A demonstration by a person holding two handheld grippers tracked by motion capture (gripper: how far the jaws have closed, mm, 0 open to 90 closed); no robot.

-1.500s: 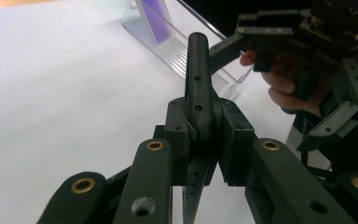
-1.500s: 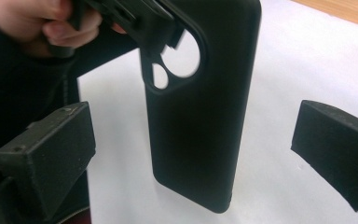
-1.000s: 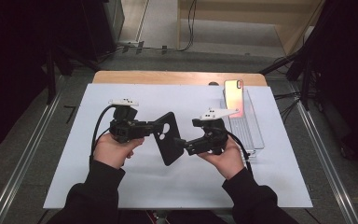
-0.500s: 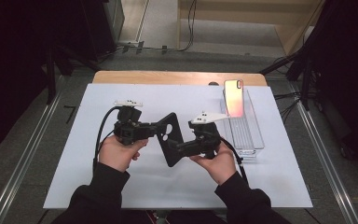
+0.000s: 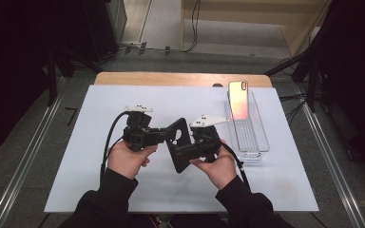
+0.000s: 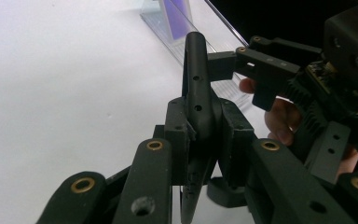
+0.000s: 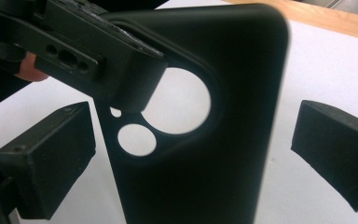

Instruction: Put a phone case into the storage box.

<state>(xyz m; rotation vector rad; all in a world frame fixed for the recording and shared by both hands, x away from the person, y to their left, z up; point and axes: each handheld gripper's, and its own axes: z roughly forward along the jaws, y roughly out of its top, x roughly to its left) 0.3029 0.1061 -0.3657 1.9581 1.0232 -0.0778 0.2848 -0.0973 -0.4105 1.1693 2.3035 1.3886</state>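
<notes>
Above the desk's middle, off the white mat point(image 5: 76, 180): black phone case point(image 5: 179, 145), tilted, camera cutouts toward the left. Left hand-held gripper point(image 5: 168, 135) clamped tight on the case's upper edge near the cutouts, pads squeezing the thin wall point(image 6: 198, 112). Right hand-held gripper point(image 5: 183, 153) jaws spread wide either side of the case, not pressing in the right gripper view point(image 7: 191, 154); no grip yet. Phone point(image 5: 238, 99) propped upright in clear tray point(image 5: 261, 147) near the desk's far right corner, well apart from the case.

Risks: single edge pinch, so case could pivot or slip out and drop to the desk; soft wall could buckle under the clamp; right jaws closing off-centre could twist it loose.

Versus a second ago: right hand-held gripper shifted left, closer in on the case; left about the same place, same grip.
</notes>
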